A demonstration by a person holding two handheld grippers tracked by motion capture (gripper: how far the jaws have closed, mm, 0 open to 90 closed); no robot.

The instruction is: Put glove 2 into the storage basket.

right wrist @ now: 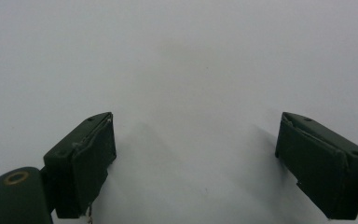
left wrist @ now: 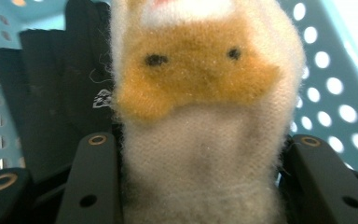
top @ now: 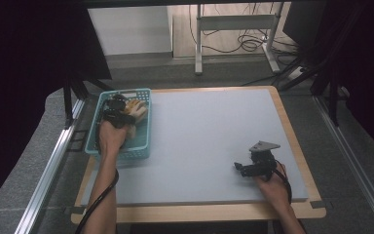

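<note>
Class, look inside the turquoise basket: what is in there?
In the basket: a fuzzy cream-and-tan plush toy held between the left gripper jaws, and dark fabric behind it. The toy hides the basket floor beneath.

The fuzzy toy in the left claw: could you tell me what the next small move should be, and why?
Probably open the left claw and let go. The fuzzy toy sits pinched between its jaws, already inside the teal basket, beside a black fabric item.

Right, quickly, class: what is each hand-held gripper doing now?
Left hand-held gripper: closed on the plush toy, inside the basket.
Right hand-held gripper: open, holding nothing.
</note>
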